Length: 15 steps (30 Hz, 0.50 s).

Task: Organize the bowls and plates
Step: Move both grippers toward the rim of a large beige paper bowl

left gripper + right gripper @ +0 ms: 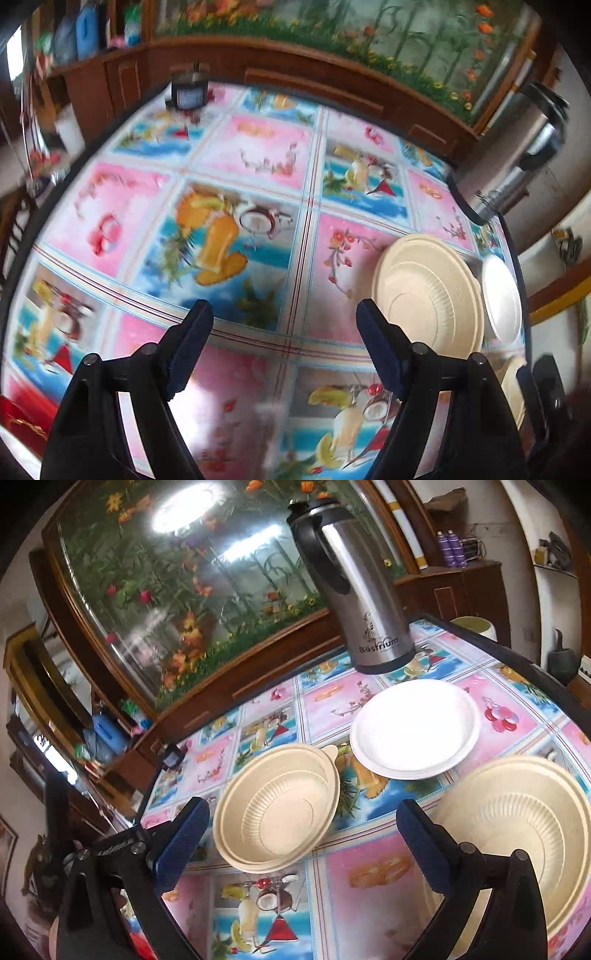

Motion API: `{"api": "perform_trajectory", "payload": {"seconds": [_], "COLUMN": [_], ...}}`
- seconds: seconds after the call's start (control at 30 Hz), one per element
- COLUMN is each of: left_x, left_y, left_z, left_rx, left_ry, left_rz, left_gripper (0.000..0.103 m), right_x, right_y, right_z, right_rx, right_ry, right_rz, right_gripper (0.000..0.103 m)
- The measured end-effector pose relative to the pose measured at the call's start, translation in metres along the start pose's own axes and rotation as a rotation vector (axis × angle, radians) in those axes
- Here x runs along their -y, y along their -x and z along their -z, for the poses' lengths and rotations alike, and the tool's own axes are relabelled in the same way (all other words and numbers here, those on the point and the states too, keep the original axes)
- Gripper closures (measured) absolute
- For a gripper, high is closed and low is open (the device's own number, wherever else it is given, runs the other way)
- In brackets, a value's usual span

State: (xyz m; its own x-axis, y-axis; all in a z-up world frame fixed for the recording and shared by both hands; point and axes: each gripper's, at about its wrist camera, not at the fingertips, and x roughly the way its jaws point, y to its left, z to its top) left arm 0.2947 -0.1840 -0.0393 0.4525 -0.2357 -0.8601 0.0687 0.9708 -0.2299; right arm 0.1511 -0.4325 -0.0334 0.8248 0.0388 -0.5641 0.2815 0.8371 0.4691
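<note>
Two beige ribbed bowls and a white plate (413, 727) lie on a table with a colourful fruit-print cloth (376, 882). In the right wrist view, one beige bowl (280, 808) sits just beyond my right gripper (304, 808), which is open and empty above the cloth. The second beige bowl (517, 834) lies past its right finger. My left gripper (284, 314) is open over bare cloth, holding nothing. From the left wrist view, a beige bowl (428, 295) and the white plate (500, 299) are off to its right.
A steel thermos jug (354, 602) stands at the table's far side behind the plate. A small dark box (188, 92) sits near the far edge. Behind the table stands a wooden cabinet with a glass tank (184, 590). A red object (22, 417) lies at the near left edge.
</note>
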Motion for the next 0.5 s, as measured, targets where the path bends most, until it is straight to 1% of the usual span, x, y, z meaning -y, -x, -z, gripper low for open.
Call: {"api": "perform_trajectory", "payload": {"seconds": [0.1,0.17,0.3,0.43,0.5], "left_x": [-0.003,0.000,0.007,0.012,0.013], "left_y": [-0.009,-0.009,-0.006,-0.013,-0.014], "left_z": [-0.002,0.001,0.002,-0.002,-0.005], "left_rx": [-0.023,-0.024,-0.004,-0.008,-0.001], "left_ry": [0.014,-0.002,-0.003,-0.024,-0.020], "left_rz": [0.008,0.020,0.046,0.009,-0.004], "left_gripper": [0.023,0.023,0.024,0.023,0.023], "right_x": [-0.005,-0.003,0.015,0.023,0.033], "right_y": [-0.007,-0.009,-0.010,-0.014,-0.020], "right_z": [-0.007,-0.010,-0.012,-0.013,-0.013], "right_rx": [-0.023,-0.031,-0.051,-0.067,-0.090], "right_ry": [0.018,0.017,-0.071,-0.094,-0.148], "right_rz": [0.008,0.009,-0.010,-0.005,-0.038], "right_gripper": [0.002,0.003,0.003,0.002,0.003]}}
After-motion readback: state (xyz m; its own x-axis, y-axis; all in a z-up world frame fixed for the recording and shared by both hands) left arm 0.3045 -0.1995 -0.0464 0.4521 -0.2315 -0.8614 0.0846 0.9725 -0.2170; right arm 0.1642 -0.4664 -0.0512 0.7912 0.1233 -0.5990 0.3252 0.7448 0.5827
